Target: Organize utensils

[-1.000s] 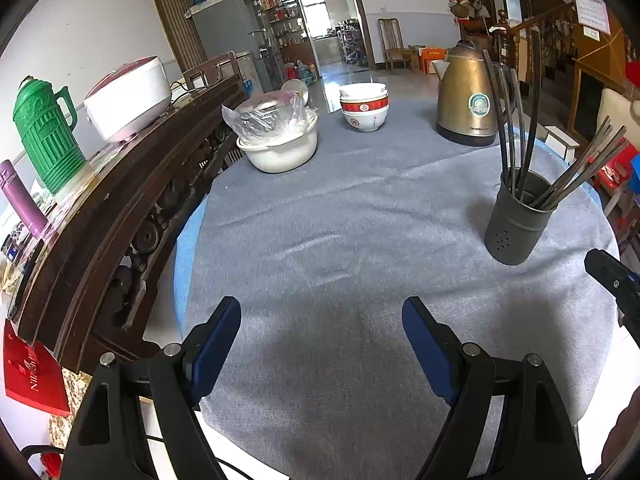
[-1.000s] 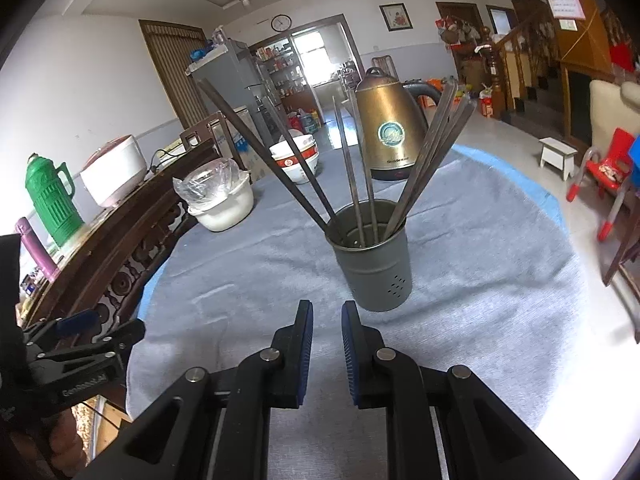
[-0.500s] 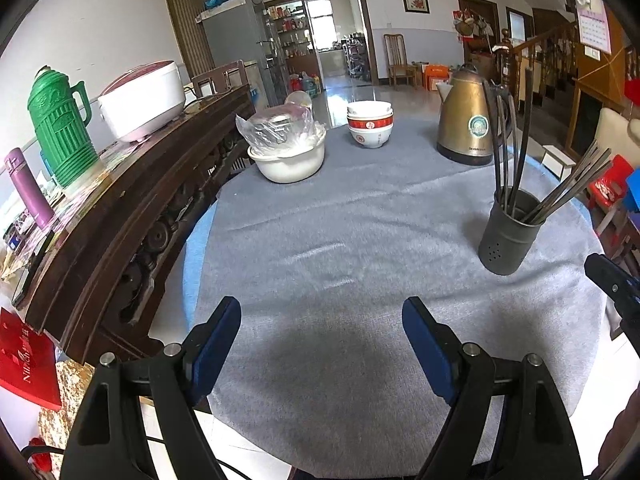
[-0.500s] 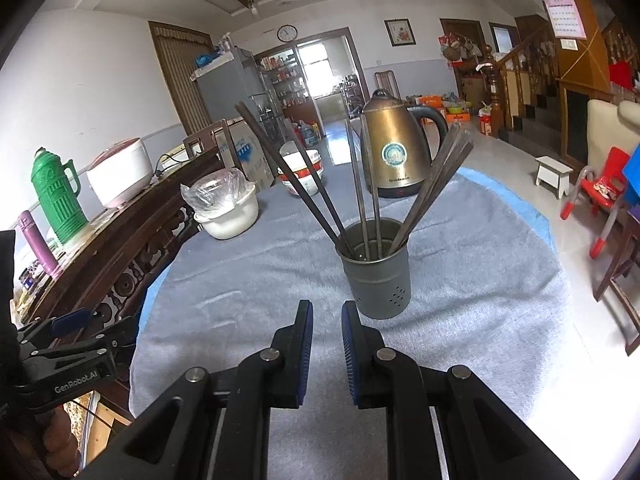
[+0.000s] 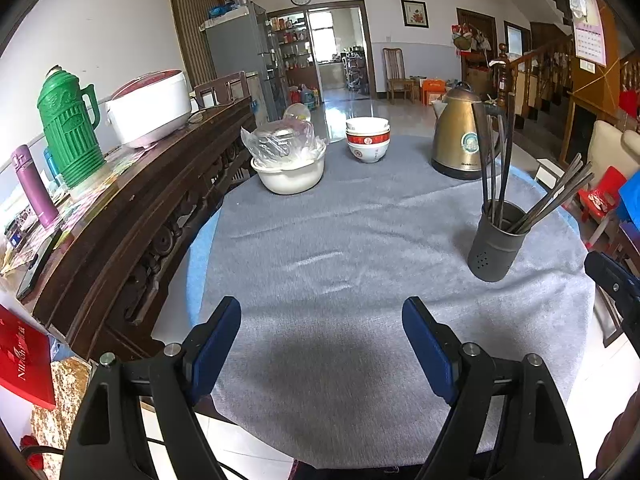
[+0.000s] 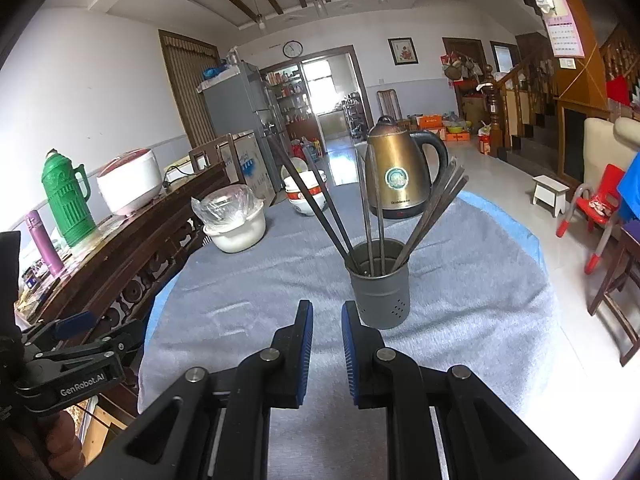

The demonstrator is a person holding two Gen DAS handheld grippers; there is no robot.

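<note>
A dark grey utensil holder [image 5: 494, 246] stands on the right part of the grey tablecloth [image 5: 320, 240]. Several long dark chopsticks [image 5: 496, 160] fan out of it. My left gripper [image 5: 322, 316] hovers open over the near edge of the cloth, nothing between its blue pads. In the right wrist view the holder [image 6: 380, 296] and its chopsticks [image 6: 372, 208] are just beyond my right gripper [image 6: 326, 316]. That gripper's pads are nearly together and hold nothing. The left gripper [image 6: 80, 344] shows at the lower left, in a person's hand.
A gold kettle [image 5: 460, 136], stacked bowls [image 5: 367, 140] and a white basin under plastic [image 5: 288, 164] line the table's far side. A dark wooden sideboard [image 5: 120, 216] on the left carries a green thermos [image 5: 70, 128] and a rice cooker [image 5: 148, 108]. A red chair [image 6: 600, 204] stands on the right.
Both grippers have drawn back and risen from the table. The holder looks smaller and farther off in both views. Neither gripper's jaws changed.
</note>
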